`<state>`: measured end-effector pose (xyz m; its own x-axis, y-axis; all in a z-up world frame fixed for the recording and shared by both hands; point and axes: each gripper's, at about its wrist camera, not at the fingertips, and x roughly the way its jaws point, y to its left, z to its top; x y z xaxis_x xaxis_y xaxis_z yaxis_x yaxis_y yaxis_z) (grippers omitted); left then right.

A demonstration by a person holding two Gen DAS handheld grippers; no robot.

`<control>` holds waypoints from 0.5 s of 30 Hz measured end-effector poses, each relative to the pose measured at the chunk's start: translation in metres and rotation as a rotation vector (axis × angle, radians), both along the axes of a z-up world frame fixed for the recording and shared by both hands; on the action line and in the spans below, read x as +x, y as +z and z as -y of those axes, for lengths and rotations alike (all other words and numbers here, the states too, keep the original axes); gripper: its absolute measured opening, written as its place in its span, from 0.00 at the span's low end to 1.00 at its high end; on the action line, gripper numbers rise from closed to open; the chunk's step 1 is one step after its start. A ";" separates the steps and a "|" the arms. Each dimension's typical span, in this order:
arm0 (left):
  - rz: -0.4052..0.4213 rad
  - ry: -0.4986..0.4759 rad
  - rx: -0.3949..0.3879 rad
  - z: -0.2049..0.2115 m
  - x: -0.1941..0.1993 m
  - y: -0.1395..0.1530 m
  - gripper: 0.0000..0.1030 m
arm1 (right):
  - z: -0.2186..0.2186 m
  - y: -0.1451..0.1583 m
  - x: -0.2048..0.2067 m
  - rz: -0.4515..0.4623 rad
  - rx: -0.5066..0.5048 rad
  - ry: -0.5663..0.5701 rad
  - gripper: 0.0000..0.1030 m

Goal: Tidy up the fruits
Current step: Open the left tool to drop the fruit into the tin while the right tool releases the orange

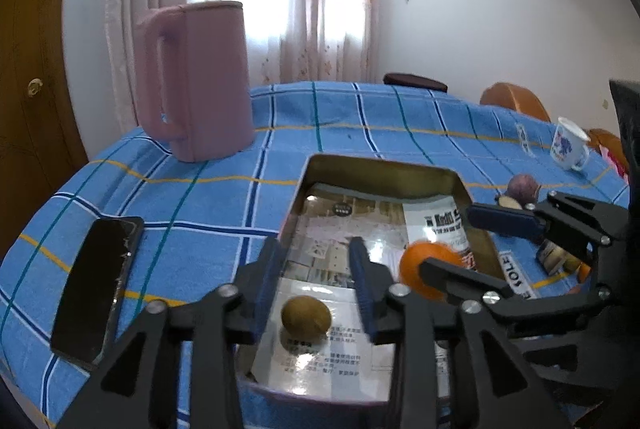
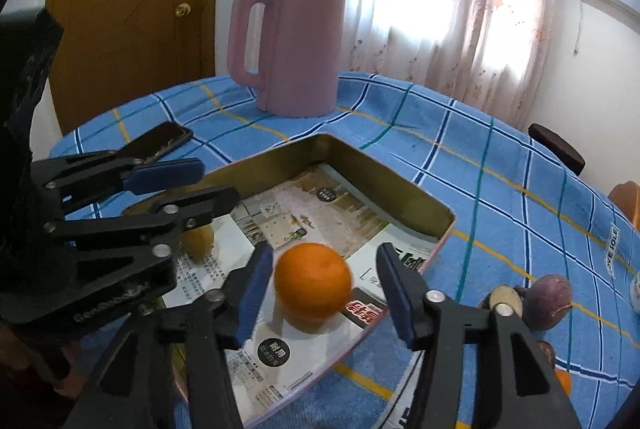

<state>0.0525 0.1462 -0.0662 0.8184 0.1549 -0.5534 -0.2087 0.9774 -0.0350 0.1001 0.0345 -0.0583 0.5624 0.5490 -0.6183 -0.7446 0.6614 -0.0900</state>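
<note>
An open metal tin lined with printed paper lies on the blue checked tablecloth. A brown kiwi-like fruit rests on its floor, and my left gripper stands open just above it, pads apart from the fruit. An orange sits on the tin's floor near its right wall. My right gripper straddles it, open, with a gap on each side. In the left wrist view its lower finger hides part of the orange.
A tall pink jug stands behind the tin. A black phone lies to the left. A purple fruit and other small fruits lie right of the tin, with a white mug farther back.
</note>
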 end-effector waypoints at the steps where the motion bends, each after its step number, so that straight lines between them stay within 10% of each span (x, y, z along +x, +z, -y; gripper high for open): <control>1: 0.013 0.011 0.001 0.000 -0.003 0.003 0.57 | 0.007 0.005 -0.002 0.008 0.016 -0.009 0.62; 4: 0.076 0.015 -0.012 0.004 -0.019 0.015 0.74 | 0.032 0.016 -0.011 0.042 0.046 -0.025 0.64; 15: 0.141 -0.207 -0.022 0.097 -0.037 0.025 0.86 | 0.167 0.013 -0.032 0.103 0.032 -0.295 0.68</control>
